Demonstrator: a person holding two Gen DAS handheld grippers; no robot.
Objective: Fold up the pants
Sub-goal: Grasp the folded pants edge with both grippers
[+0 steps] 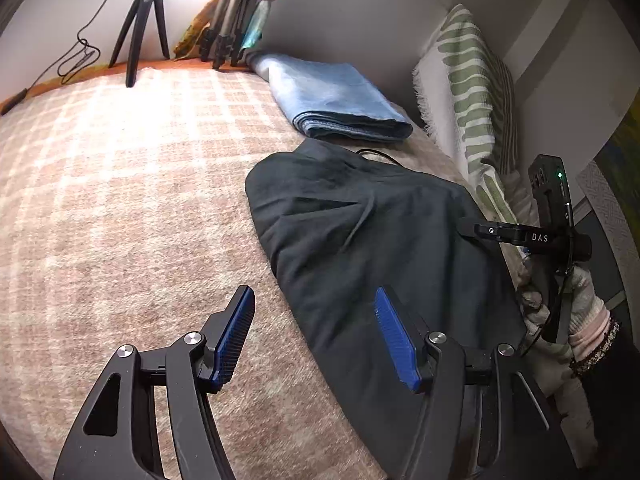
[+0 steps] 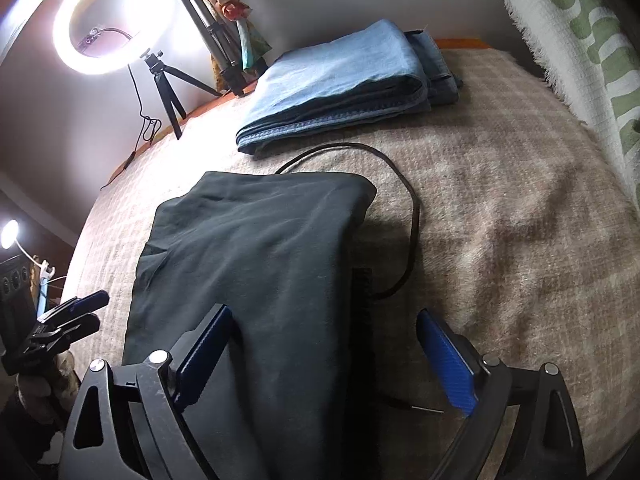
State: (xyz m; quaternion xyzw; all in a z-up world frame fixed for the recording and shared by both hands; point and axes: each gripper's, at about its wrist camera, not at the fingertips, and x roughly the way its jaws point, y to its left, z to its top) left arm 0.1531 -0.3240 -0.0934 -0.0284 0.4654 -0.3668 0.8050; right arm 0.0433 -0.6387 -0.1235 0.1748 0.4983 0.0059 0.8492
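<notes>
Dark pants (image 1: 372, 240) lie folded on a pink checked blanket (image 1: 120, 184), also in the right wrist view (image 2: 256, 264). My left gripper (image 1: 316, 332) is open, its blue pads straddling the pants' near left edge just above the cloth. My right gripper (image 2: 324, 348) is open over the pants' right edge, and it shows in the left wrist view (image 1: 472, 230) at the pants' far right side. My left gripper shows at the left in the right wrist view (image 2: 90, 312).
Folded blue jeans (image 1: 332, 100) lie behind the pants. A dark cord (image 2: 404, 208) loops beside the pants. A striped green-and-white pillow (image 1: 468, 92) stands at the right. A ring light (image 2: 116, 16) and tripods (image 1: 140, 28) stand at the back.
</notes>
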